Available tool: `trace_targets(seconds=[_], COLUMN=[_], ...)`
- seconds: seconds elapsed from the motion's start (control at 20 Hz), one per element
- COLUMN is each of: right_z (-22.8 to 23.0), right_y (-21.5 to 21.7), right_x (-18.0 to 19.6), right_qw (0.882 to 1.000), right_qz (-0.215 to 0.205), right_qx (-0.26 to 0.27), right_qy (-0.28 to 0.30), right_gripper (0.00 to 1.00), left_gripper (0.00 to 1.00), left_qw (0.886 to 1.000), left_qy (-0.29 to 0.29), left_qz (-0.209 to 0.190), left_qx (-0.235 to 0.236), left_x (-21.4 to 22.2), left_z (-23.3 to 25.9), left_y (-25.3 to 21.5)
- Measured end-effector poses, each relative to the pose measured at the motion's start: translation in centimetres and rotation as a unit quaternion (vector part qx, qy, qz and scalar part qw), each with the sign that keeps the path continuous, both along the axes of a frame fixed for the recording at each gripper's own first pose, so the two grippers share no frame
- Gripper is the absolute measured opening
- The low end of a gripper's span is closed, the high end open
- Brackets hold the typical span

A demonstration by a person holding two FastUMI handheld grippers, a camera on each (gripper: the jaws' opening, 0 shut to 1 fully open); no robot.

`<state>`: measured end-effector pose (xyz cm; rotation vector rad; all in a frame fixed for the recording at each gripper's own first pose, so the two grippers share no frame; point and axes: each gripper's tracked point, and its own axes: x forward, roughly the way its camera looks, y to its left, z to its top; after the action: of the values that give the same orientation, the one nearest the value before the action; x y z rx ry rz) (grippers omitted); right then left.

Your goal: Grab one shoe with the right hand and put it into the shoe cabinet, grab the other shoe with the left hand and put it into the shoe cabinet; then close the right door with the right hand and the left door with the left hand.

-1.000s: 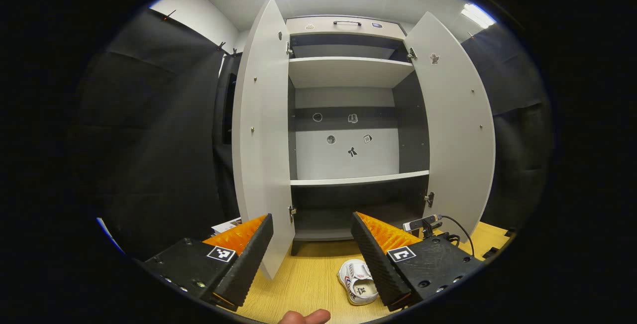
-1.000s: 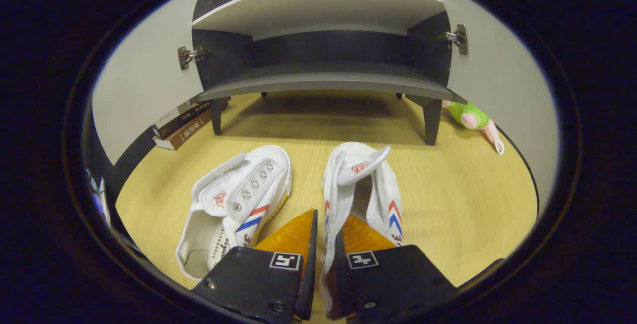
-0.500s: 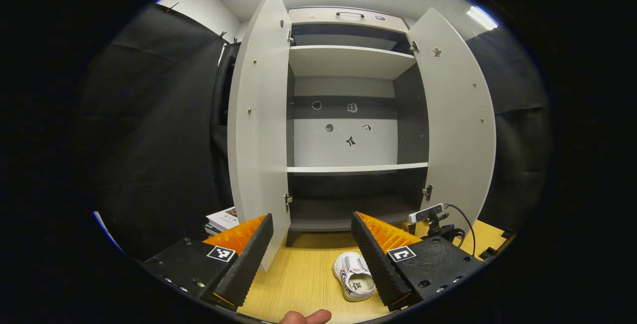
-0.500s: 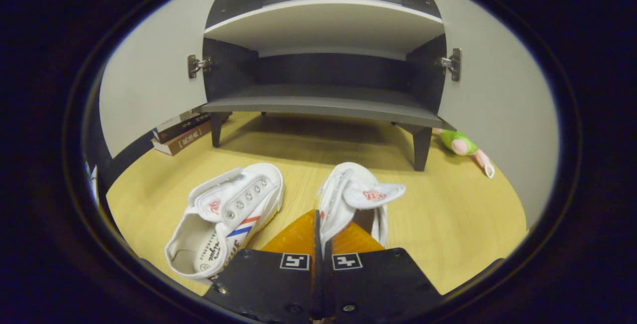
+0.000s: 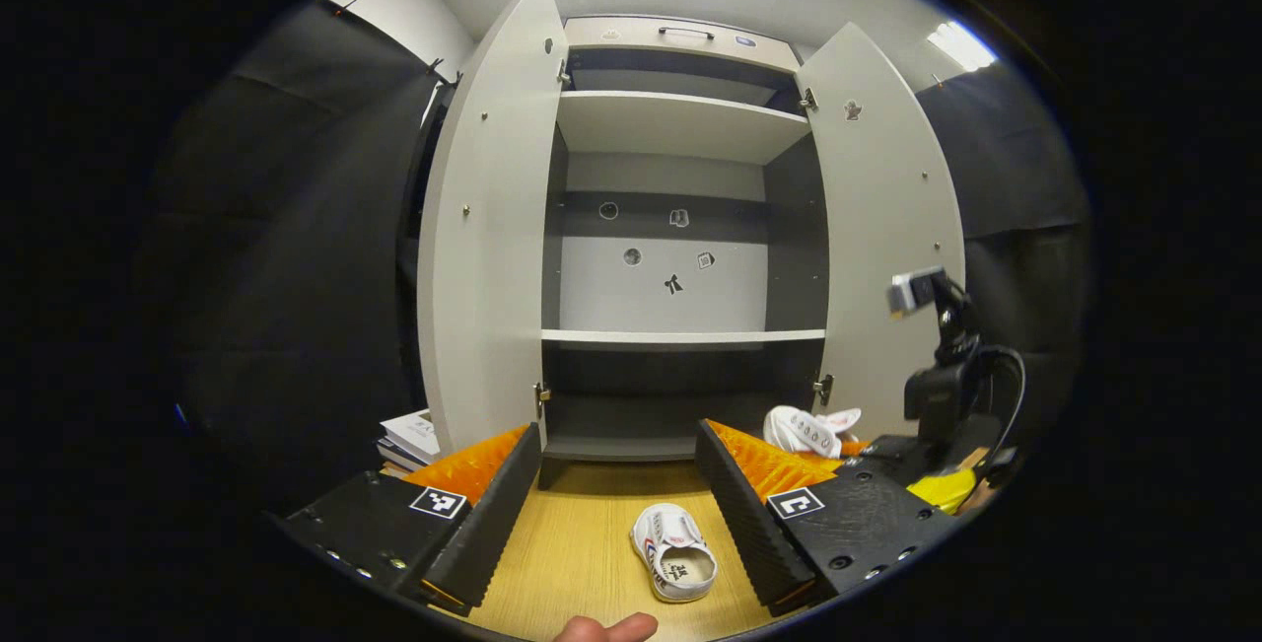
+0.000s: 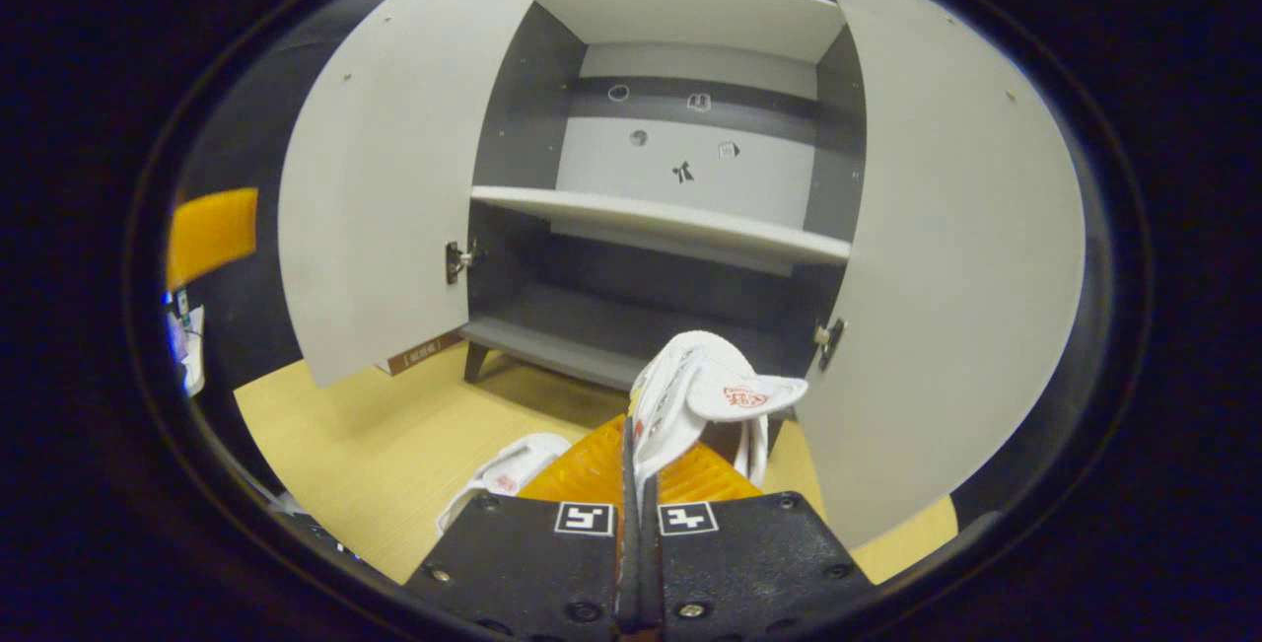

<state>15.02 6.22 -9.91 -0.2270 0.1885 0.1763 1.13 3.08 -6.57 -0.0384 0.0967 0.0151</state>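
White canvas sneaker (image 6: 690, 395) hangs pinched by its side wall in the right claw (image 6: 631, 524) — it may slip free short of the shoe cabinet (image 6: 651, 228); left claw (image 5: 616, 494) spread.

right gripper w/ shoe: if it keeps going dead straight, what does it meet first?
Likely nothing before the cabinet: the right gripper, shut on the shoe, points into the open bottom compartment between both open doors. The shoe's toe would probably meet that compartment's floor or back wall first; depth is unclear.

Floor shoe (image 6: 508, 473) half behind gripper (image 6: 631, 484)
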Motion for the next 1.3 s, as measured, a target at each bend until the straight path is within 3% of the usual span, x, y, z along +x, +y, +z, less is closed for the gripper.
trace_targets(seconds=[0.2, 0.5, 0.85, 1.3], right_z=[8.5, 16.6, 14.8, 13.2], right_y=[0.7, 1.5, 1.1, 2.2], right_x=[2.4, 12.8, 23.7, 27.6], right_qw=[1.0, 0.999, 0.996, 0.982], right_qz=[0.003, -0.011, -0.046, -0.054], right_qx=[0.017, -0.007, -0.042, -0.095], right_qy=[-0.025, -0.042, 0.062, 0.152], right_gripper=[0.03, 0.03, 0.04, 0.01], left_gripper=[0.95, 0.95, 0.95, 0.95], left_qw=[1.0, 1.0, 0.999, 0.998], left_qy=[-0.009, 0.001, 0.011, 0.018], left_qz=[-0.008, 0.001, 0.034, 0.043], left_qx=[0.007, 0.012, 0.021, 0.031], left_x=[-0.4, -0.8, -0.7, -0.6], left_z=[0.1, -0.8, -1.2, -1.7], left_y=[-0.6, 0.5, 3.7, 4.6])
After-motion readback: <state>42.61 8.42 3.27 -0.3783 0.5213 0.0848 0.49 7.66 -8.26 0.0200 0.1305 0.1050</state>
